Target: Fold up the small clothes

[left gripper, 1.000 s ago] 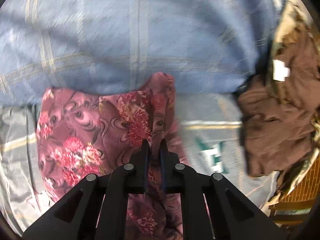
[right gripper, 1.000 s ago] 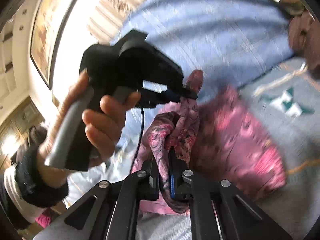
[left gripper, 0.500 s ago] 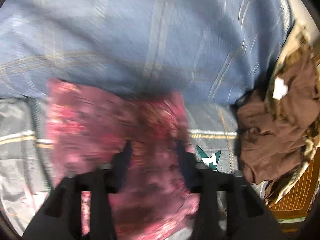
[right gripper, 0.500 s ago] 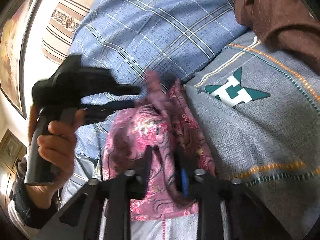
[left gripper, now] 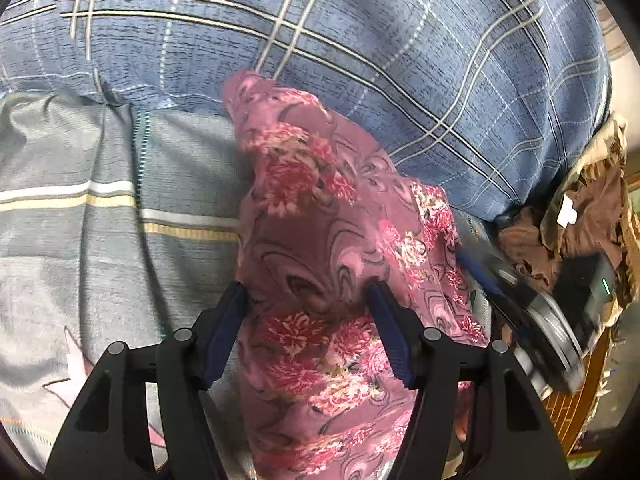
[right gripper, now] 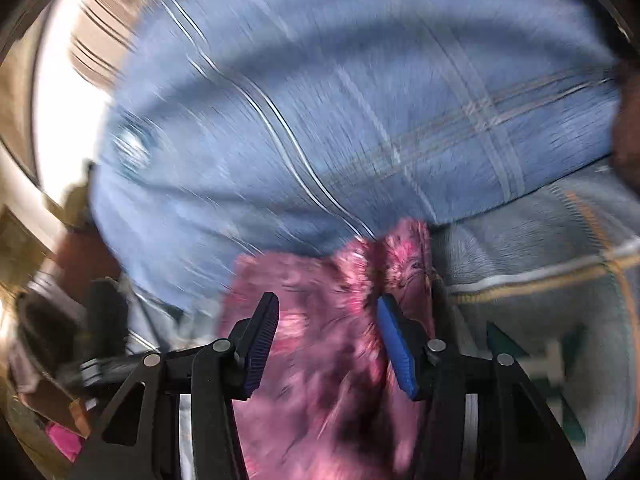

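Counting the visible stock: one pink floral garment (left gripper: 332, 280), two tongs, one blue plaid quilt (left gripper: 360, 48), one grey striped bedsheet (left gripper: 80, 208), one heap of brown clothes (left gripper: 576, 220).

Pink floral garment: single piece, rose ground with red and cream flower clusters and dark swirls. It lies crumpled on the grey striped bedsheet, its far tip resting against the lower edge of the blue plaid quilt. In the left wrist view it runs from the upper middle of the frame down to the bottom edge; in the right wrist view it fills the lower middle (right gripper: 320, 360), blurred.

Left tongs (left gripper: 308, 300): jaws spread and opening; the garment lies between and under the blue pads, which stand clear of the cloth on either side, so nothing is gripped.

Right tongs (right gripper: 328, 312): jaws apart and opening, the garment beneath and between them, pads not pressing on it. The same tool appears blurred at the lower right of the left wrist view, just beside the garment's right edge.

Blue plaid quilt: bulky, fills the upper half of both views.

Grey striped bedsheet: white and tan bands at the left of the left wrist view; a green-and-white emblem (right gripper: 552, 360) shows at the lower right of the right wrist view.

Brown clothes: rumpled pile with a white tag at the right edge of the left wrist view, well apart from the garment.

Right wrist view heavily smeared; its left edge cannot be made out.
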`<state>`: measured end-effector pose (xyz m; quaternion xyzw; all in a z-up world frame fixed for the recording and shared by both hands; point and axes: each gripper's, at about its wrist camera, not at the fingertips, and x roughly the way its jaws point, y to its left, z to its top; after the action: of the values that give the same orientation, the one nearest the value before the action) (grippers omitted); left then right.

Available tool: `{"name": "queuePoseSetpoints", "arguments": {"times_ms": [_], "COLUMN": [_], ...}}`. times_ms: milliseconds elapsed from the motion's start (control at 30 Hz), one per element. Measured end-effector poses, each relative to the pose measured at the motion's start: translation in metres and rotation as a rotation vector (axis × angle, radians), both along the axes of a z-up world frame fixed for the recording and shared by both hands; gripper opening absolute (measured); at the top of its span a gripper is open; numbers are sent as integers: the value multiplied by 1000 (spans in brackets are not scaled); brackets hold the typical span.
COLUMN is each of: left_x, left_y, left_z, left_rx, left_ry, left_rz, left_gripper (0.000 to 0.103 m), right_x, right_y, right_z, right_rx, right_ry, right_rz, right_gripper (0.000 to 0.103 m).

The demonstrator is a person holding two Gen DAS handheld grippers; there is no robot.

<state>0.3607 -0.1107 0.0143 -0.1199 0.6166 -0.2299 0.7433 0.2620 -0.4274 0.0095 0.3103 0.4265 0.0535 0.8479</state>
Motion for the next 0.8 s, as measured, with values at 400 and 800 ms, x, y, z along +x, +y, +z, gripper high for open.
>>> {"name": "queuePoseSetpoints", "arguments": {"times_ms": [400,800], "left_x": [11,-58], "left_y": [-29,-7], "left_z": [-16,13], "left_rx": [161,93], "left_ry": [-89,-179], "left_rz": [-49,-60], "left_gripper": [65,64], "right_x": [28,-55], "right_y": [-6,6], "right_z": [-24,-10], "right_rx": [-178,-110], "right_ry": [118,99], "right_rz": [-51,38], "right_gripper": [5,51]}}
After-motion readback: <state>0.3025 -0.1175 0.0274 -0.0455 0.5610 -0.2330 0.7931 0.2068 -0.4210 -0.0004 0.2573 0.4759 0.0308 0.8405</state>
